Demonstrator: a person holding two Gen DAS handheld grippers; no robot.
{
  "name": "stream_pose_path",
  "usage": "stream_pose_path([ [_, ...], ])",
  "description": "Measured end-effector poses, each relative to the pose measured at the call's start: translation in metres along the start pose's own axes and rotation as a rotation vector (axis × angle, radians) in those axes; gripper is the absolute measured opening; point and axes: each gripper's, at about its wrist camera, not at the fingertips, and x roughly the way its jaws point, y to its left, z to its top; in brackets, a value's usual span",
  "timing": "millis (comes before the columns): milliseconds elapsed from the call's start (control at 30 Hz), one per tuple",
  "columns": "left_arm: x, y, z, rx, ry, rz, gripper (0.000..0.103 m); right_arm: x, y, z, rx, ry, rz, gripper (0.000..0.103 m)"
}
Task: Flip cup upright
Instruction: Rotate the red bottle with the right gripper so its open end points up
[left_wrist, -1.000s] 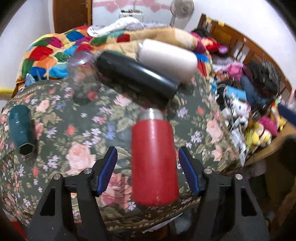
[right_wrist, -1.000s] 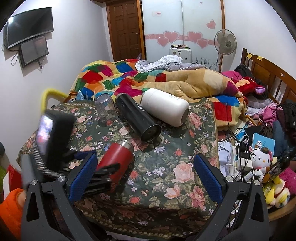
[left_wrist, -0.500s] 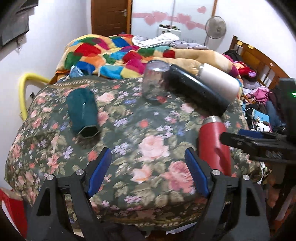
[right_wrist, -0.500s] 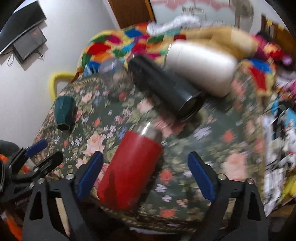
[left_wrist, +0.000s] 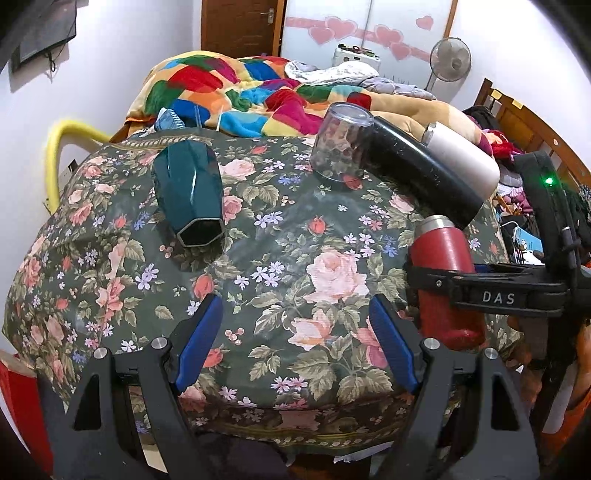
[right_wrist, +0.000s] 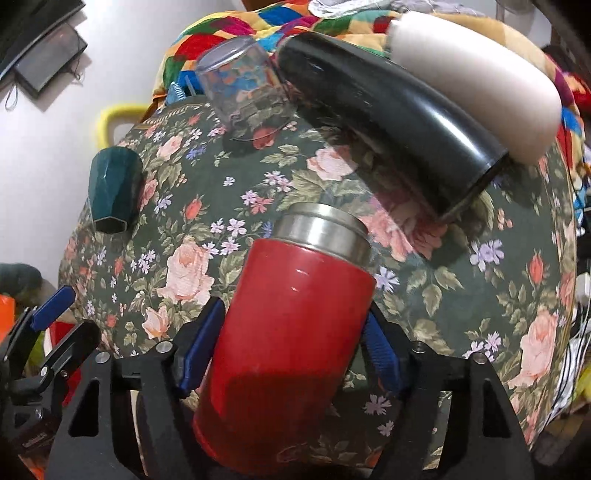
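Red cup (right_wrist: 291, 332) with a bare steel neck (right_wrist: 321, 232), pinched between the blue pads (right_wrist: 195, 354) of the right gripper (right_wrist: 284, 350) at the near edge of the flowered tablecloth (right_wrist: 480, 288). Body smooth and glossy, steel end pointing up and away, leaning slightly in the right wrist view; base hidden low in the frame. Seen from the left wrist camera as the same red cup (left_wrist: 445, 280) clamped at the table's right edge by the right gripper (left_wrist: 443, 275).

Left gripper (left_wrist: 291, 343) spread wide, holding nothing, hovering over the near cloth (left_wrist: 288, 258).

Farther back: teal faceted cup (left_wrist: 188, 192) on its side at the left, hexagonal mouth facing the camera. Beyond the middle, clear glass (left_wrist: 341, 142) standing mouth down, touching a black tumbler (left_wrist: 417, 173) lying flat just behind the red cup. White tumbler (left_wrist: 461, 162) lying against the black one. Past the table, patchwork quilt (left_wrist: 236, 88) on a bed, then a standing fan (left_wrist: 450, 61).
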Motion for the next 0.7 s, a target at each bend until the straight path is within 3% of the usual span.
stream_pose_path([
  [133, -0.004, 0.002, 0.001, -0.01, -0.011, 0.002, 0.081, -0.01, 0.008, 0.002, -0.048, -0.045, -0.032, 0.061],
  [500, -0.022, 0.002, 0.011, -0.019, -0.064, 0.013, 0.081, -0.062, 0.032, 0.011, -0.16, -0.253, -0.108, 0.059],
  [700, -0.027, 0.0, 0.016, -0.015, -0.084, 0.021, 0.081, -0.073, 0.043, 0.017, -0.204, -0.311, -0.127, 0.059],
])
